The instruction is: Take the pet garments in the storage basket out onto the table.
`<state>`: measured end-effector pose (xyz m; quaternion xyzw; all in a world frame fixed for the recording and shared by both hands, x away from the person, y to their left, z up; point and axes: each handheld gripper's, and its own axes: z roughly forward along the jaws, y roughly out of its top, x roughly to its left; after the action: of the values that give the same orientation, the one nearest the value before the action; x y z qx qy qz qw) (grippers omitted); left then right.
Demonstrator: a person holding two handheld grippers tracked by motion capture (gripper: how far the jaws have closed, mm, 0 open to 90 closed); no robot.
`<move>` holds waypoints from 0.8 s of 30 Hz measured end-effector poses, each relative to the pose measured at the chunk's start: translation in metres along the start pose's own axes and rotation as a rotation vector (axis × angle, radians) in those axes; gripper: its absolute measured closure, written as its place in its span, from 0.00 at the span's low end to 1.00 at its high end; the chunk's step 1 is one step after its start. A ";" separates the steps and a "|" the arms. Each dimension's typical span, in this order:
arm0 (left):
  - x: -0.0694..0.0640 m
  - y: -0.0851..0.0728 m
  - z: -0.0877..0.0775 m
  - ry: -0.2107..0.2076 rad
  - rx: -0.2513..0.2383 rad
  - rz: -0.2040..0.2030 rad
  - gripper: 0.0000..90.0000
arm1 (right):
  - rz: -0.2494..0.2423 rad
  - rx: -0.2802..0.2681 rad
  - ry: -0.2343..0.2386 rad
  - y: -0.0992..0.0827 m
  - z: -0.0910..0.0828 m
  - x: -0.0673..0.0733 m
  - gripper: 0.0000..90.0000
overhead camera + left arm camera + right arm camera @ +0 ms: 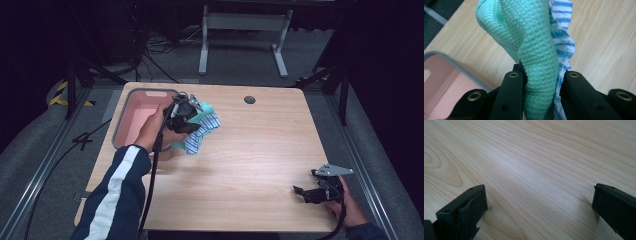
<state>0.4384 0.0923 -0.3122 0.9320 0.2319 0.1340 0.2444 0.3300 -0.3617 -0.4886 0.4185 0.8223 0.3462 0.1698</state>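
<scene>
Cloths (202,131), green knit and blue-striped, bunched just right of pink bin (131,134) above tabletop (260,160) | left tongs (186,116) clamped on cloths | right tongs (306,192) apart, idle near front-right edge | handling: soft, light, limp; grip gathered folds, likely sags.

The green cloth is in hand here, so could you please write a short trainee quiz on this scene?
1. True or false: the left hand-held gripper is shut on two cloths together.
2. What lies between the jaws of the right hand-held gripper? A) a cloth B) bare table C) the pink bin
3. On which side of the table, in the high view, does the pink bin sit?

Key
1. True: the green cloth and the blue striped cloth are both pinched.
2. B; its jaws stand wide open.
3. The left side, at the far corner.
</scene>
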 end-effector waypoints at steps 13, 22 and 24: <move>-0.027 0.019 0.057 -0.101 0.044 0.037 0.86 | 0.000 0.000 0.000 0.000 0.000 0.000 0.00; -0.043 0.023 0.095 -0.157 0.079 0.047 0.85 | 0.000 0.000 0.000 0.000 0.000 0.000 0.00; -0.045 0.022 0.101 -0.164 0.085 0.038 0.85 | 0.000 0.000 0.000 0.000 0.000 0.000 0.00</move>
<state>0.4449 0.0131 -0.3925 0.9535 0.1988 0.0521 0.2203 0.3300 -0.3617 -0.4886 0.4184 0.8223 0.3462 0.1699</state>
